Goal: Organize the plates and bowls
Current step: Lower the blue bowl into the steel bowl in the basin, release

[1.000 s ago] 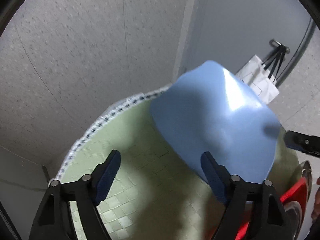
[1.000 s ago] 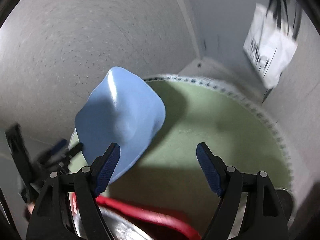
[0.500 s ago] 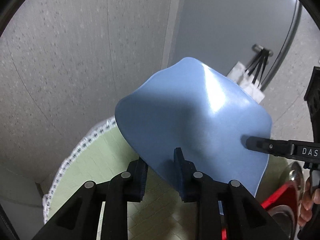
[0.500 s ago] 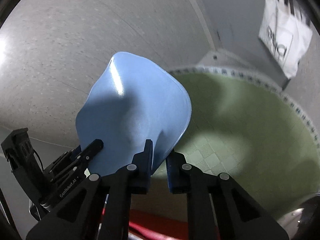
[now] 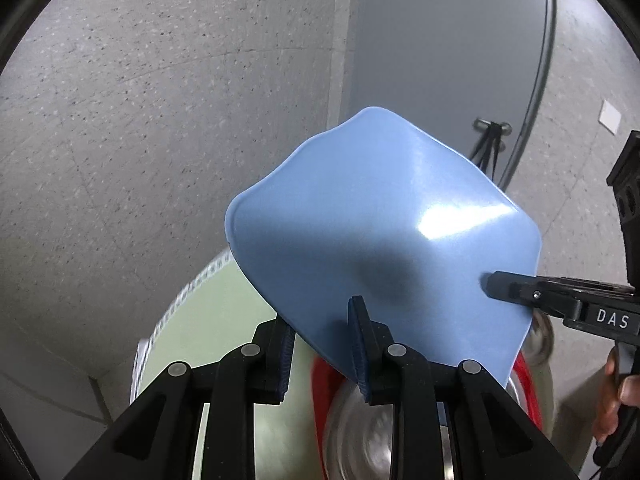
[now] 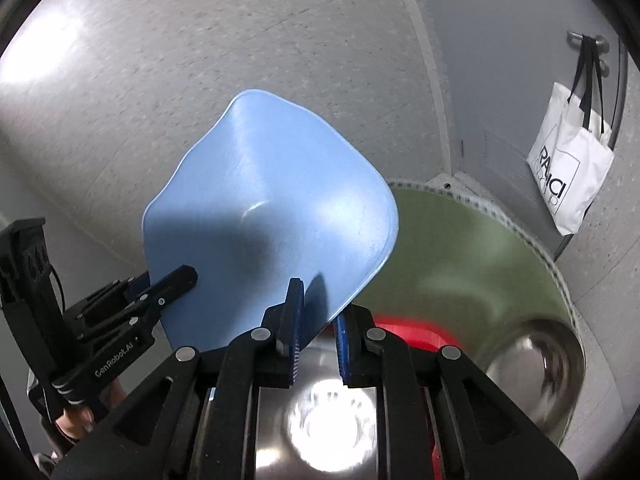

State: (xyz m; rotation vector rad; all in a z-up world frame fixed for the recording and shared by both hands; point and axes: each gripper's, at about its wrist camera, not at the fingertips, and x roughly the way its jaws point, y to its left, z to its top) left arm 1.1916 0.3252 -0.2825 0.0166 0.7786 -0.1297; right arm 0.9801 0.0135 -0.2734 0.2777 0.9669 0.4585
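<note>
A light blue squarish plate (image 5: 384, 240) is held up in the air, tilted, by both grippers. My left gripper (image 5: 320, 344) is shut on its near edge. My right gripper (image 6: 318, 320) is shut on another edge of the same plate (image 6: 272, 208); it also shows in the left wrist view (image 5: 520, 290) at the plate's right side. The left gripper also shows in the right wrist view (image 6: 160, 284). Under the plate a shiny steel bowl (image 6: 320, 424) sits in a red plate (image 6: 408, 330). The same bowl (image 5: 360, 432) and red plate (image 5: 320, 376) show in the left wrist view.
A round table with a green cloth (image 6: 460, 248) stands in a corner of grey walls. A second steel bowl (image 6: 536, 372) sits at the table's right edge. A white tote bag (image 6: 568, 176) hangs on a grey door (image 5: 448, 40) behind the table.
Both grippers have gone from open to shut on the blue plate and lifted it higher off the table. The steel bowl and red plate underneath have come into view.
</note>
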